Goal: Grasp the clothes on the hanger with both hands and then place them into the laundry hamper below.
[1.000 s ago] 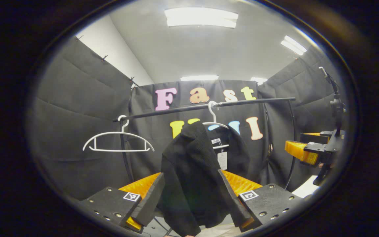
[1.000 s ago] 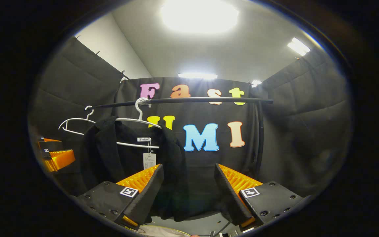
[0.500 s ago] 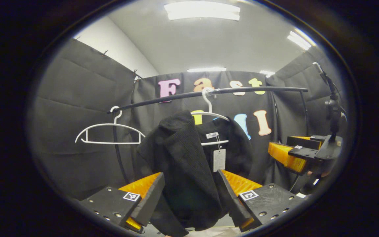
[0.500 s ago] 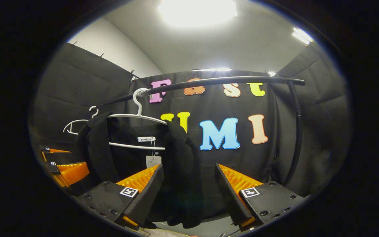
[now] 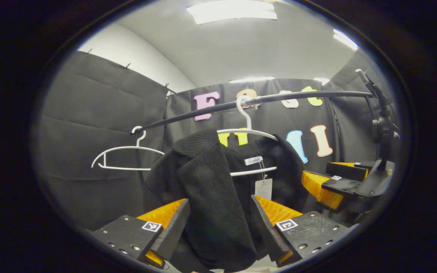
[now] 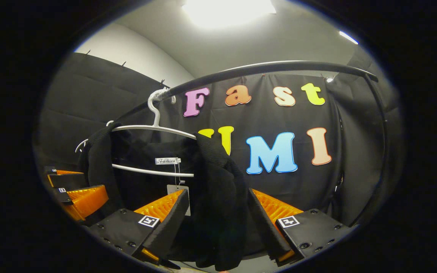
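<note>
The black ribbed-knit garment [image 5: 211, 178] hangs on a white plastic hanger [image 5: 247, 132] hooked over a black metal rail [image 5: 298, 96]. Both shoulders sit on the hanger arms, and a white paper tag [image 5: 263, 188] dangles from the collar. A second, bare white hanger [image 5: 127, 159] hangs farther along the rail, well apart from the garment.

Left gripper [image 5: 218, 223]: the jaws are spread wide, with the garment's near shoulder and front panel hanging between them. Neither finger visibly presses the fabric; the gripper is released.

Right gripper [image 6: 218, 223]: the jaws are likewise spread, straddling the opposite front edge of the garment [image 6: 218, 197]. No clamping is evident. This gripper also appears in the left gripper view, just beside the garment's far edge.

Task status, as judged from these views:
- Approach: effectively complete. Each gripper is aligned on one side of the garment.
- Grasp: not yet done. Both grippers must close on the fabric.
- Removal: not yet done. The garment rests fully on its hanger [image 6: 154, 129].
- Placement: not yet done. The laundry hamper's position below cannot be confirmed.

Caution: knit fabric may snag on the hanger ends during lift-off.
</note>
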A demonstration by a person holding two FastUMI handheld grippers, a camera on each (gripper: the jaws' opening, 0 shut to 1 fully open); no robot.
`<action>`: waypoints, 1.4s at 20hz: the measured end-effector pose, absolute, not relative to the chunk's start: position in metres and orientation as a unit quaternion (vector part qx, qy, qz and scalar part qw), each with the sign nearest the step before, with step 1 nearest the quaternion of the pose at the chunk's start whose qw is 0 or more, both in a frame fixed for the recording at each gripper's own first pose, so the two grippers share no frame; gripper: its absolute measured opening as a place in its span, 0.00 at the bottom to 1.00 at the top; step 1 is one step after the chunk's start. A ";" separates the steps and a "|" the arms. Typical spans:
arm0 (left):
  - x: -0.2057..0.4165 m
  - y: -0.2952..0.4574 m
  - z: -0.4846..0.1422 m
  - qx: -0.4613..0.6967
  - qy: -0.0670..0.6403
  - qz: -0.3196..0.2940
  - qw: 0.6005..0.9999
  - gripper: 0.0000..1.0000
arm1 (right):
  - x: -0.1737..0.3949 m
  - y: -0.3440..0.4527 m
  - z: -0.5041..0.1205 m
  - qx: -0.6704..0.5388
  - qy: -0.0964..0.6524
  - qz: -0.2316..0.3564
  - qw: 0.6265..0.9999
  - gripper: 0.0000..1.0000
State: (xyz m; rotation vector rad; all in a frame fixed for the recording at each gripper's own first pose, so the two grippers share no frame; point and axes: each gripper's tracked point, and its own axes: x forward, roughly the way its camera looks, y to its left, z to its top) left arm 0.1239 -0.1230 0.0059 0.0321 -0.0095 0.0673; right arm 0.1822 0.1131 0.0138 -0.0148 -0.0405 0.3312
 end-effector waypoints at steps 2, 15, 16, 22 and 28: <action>0.135 -0.124 0.006 0.015 -0.003 0.043 0.999 0.94 | 0.194 0.119 0.013 -0.009 -0.022 0.171 0.985 0.96; 0.183 -0.121 -0.011 0.046 0.010 0.098 0.994 0.93 | 0.249 0.154 -0.027 -0.017 0.027 0.202 0.979 0.94; 0.186 -0.120 -0.011 0.044 0.007 0.100 0.994 0.93 | 0.252 0.155 -0.027 -0.015 0.026 0.202 0.979 0.94; 0.193 -0.122 -0.019 0.017 0.018 0.093 0.995 0.53 | 0.256 0.154 -0.027 -0.015 0.032 0.194 0.980 0.24; 0.184 -0.102 -0.022 0.020 0.029 0.096 0.995 0.03 | 0.252 0.147 -0.023 -0.017 0.035 0.201 0.979 0.01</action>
